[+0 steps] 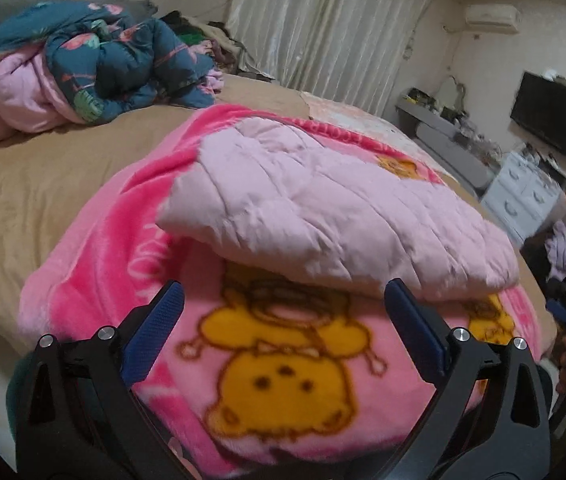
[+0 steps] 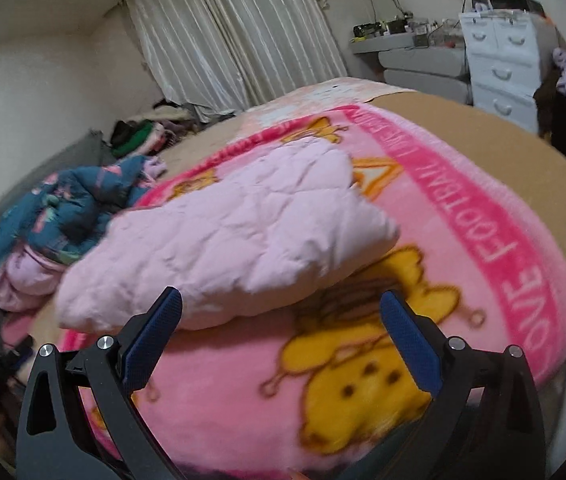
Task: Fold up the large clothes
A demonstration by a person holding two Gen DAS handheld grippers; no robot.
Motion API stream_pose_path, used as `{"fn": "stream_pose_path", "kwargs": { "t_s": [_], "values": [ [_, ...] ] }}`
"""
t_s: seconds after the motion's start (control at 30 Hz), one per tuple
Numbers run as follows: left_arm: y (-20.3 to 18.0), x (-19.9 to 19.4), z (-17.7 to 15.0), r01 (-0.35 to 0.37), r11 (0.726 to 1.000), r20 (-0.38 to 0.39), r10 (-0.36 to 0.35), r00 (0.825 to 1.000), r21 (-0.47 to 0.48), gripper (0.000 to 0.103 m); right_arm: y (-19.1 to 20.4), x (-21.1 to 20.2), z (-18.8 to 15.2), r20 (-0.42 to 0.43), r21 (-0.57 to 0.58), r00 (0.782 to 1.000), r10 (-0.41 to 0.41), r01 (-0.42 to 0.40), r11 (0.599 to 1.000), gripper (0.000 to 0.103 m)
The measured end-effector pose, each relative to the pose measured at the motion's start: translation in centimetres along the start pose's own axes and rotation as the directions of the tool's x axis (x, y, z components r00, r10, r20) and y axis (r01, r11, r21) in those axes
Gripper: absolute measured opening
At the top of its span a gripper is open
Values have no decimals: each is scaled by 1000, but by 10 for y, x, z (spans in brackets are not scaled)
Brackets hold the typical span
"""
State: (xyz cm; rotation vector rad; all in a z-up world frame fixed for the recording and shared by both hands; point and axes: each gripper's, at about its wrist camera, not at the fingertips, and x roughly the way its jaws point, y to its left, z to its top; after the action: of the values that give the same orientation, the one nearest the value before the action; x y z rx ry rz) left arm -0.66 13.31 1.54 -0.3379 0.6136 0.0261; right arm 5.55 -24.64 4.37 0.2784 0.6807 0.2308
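Note:
A pale pink quilted garment (image 1: 323,216) lies folded into a thick pad on a bright pink fleece blanket (image 1: 95,256) with yellow cartoon figures, spread on the bed. It also shows in the right wrist view (image 2: 219,240), on the same blanket (image 2: 483,224). My left gripper (image 1: 285,298) is open and empty, just short of the garment's near edge. My right gripper (image 2: 283,308) is open and empty, its left finger close to the garment's near edge.
A crumpled teal flowered padded jacket with pink lining (image 1: 95,68) lies at the bed's far left, also in the right wrist view (image 2: 63,208). The tan bedsheet (image 1: 43,176) surrounds the blanket. A white drawer unit (image 2: 499,68), grey shelves and a wall TV (image 1: 551,114) stand beyond the bed.

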Motion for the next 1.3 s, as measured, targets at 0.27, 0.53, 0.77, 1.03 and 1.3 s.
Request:
{"fn": "stream_pose_path", "kwargs": {
  "t_s": [0.27, 0.53, 0.77, 1.03, 1.3],
  "values": [
    [-48, 0, -17, 17, 994, -12, -16, 1000, 107, 94, 42, -23, -22, 37, -207, 999, -30, 37, 978, 99],
    [-65, -10, -24, 10, 993, 18, -12, 1000, 116, 94, 67, -36, -40, 55, -270, 998, 8, 7, 963, 99],
    [-69, -10, -24, 3, 993, 7, -3, 1000, 121, 94, 86, -40, -47, 42, -317, 999, 31, -16, 948, 99],
    [-72, 2, -26, -12, 991, -34, 17, 999, 136, 94, 89, -27, -52, 1, -310, 1000, 30, -28, 950, 99],
    [-71, 7, -28, -20, 990, -36, 25, 999, 137, 94, 91, -18, -51, -19, -304, 999, 38, -42, 952, 99]
  ]
}}
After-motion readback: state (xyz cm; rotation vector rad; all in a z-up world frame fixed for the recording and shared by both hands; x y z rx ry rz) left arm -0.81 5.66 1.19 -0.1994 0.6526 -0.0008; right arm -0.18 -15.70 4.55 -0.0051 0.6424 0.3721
